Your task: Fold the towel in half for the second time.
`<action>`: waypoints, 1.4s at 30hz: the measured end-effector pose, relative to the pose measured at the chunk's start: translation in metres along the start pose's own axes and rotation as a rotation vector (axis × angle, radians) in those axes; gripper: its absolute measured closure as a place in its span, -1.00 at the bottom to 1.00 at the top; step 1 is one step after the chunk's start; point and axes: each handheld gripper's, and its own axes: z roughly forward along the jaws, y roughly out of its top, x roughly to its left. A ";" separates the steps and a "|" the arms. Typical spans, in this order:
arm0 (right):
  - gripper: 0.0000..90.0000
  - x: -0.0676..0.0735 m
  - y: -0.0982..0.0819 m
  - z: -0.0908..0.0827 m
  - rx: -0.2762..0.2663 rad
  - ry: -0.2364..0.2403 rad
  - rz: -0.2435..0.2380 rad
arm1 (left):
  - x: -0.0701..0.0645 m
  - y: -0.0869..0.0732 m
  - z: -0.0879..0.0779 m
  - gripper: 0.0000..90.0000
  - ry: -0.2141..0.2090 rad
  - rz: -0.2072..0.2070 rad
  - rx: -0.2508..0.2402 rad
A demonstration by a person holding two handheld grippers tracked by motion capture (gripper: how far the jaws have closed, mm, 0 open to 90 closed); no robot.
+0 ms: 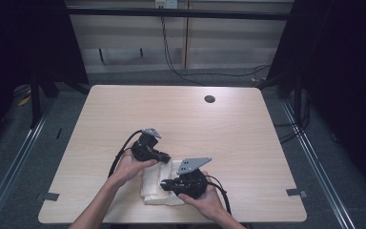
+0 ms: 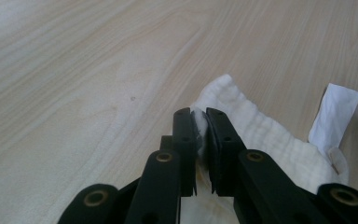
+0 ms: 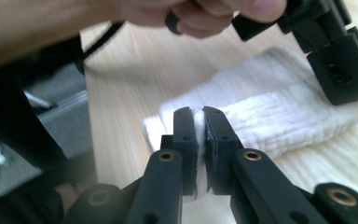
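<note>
A white cloth (image 1: 159, 183) lies folded into a compact stack on the near middle of the desk (image 1: 228, 129), so the folding looks mostly done. The left tool (image 1: 164, 158) sits at the cloth's far-left corner, and in the left gripper view its jaws stand nearly together with a thin edge of cloth (image 2: 261, 135) pinched between them. The right tool (image 1: 164, 183) rests on the near-right part of the stack; in the right gripper view its jaws likewise nip a bit of cloth (image 3: 279, 112) at the edge. A small white label (image 2: 333, 114) sticks out from the cloth's side. What seems left is to let go of both edges, perhaps press the stack flat, and draw the hands away.
</note>
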 end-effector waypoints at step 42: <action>0.30 -0.039 -0.036 -0.056 0.030 -0.223 0.102 | -0.005 -0.022 -0.040 -0.15 0.055 0.029 -0.098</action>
